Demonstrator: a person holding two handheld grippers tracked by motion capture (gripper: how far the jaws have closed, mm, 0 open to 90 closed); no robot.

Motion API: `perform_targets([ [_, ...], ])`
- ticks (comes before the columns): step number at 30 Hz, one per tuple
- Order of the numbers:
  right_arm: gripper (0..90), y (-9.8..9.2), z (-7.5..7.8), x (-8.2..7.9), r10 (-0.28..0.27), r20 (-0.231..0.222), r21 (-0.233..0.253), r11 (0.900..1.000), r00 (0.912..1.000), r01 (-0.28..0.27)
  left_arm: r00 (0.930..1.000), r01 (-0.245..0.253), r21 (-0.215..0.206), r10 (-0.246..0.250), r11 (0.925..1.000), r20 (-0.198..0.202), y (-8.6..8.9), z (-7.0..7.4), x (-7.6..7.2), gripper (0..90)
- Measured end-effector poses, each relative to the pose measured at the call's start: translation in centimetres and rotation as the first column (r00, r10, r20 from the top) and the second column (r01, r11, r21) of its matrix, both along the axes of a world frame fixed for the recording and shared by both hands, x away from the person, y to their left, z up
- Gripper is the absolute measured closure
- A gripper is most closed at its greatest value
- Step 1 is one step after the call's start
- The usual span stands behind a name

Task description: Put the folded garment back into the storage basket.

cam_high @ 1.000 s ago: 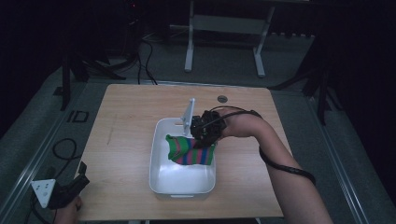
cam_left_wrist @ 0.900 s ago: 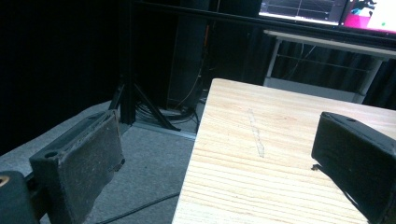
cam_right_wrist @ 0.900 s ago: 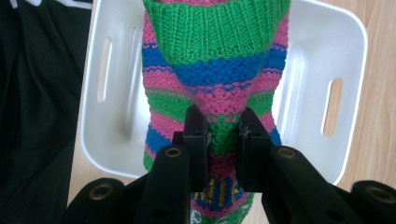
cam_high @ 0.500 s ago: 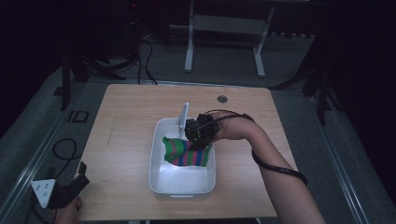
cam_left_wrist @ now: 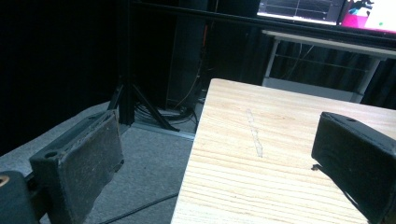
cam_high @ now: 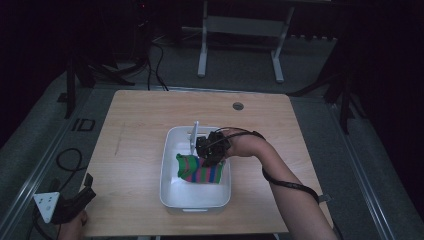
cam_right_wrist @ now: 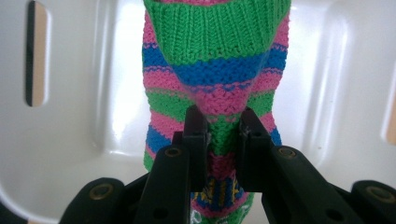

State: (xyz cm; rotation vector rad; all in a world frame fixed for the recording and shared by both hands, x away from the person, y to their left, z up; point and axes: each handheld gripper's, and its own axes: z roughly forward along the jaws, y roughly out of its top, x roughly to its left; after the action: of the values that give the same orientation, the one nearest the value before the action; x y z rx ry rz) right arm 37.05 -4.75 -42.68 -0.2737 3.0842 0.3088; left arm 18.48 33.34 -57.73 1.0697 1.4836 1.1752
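While the right gripper (cam_right_wrist: 219, 135) works inside the white plastic tub (cam_high: 172, 192), these lines lay out the scene.

Key relation: the striped knitted sock (cam_right_wrist: 217, 70) lies directly ahead of and between the right gripper's jaws; in the high view the sock (cam_high: 197, 169) sits just on the near-left side of that gripper (cam_high: 211, 159).
Sock position: inside the tub, in its middle part, resting on the tub floor; the tub stands near the middle of the wooden table (cam_high: 130, 130), toward the near edge.
Sock long axis: runs left to right across the tub in the high view, green cuff at the left; in the right gripper view it runs away from the jaws, cuff farthest.
Right gripper state: jaws drawn close and pinching a fold of the sock's striped fabric.
Left gripper state: jaws spread wide with nothing between them; the left gripper (cam_high: 70, 205) hangs off the table's near-left corner, well apart from the tub.
Nearer hand: the right, by far, already on the sock.
Likely next step: judged from the pinch, lifting the sock out of the tub.
Counts: one sock, one tub, one table, two grippers.
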Motion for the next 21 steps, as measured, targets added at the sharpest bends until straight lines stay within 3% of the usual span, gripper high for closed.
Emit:
perform_targets([
  [9,76.9,0.2,-3.7,0.5,-0.027,-0.021,-0.036,0.999,0.9994,0.026,1.0000,0.003,0.001,-0.003,1.0000,-0.001,0.0,0.0,0.0,2.3],
  [21,74.3,0.6,-7.0,1.0,-0.054,-0.066,-0.060,0.997,0.9964,0.050,1.0000,0.009,-0.001,-0.009,1.0000,-0.003,0.0,0.0,0.0,2.3],
])
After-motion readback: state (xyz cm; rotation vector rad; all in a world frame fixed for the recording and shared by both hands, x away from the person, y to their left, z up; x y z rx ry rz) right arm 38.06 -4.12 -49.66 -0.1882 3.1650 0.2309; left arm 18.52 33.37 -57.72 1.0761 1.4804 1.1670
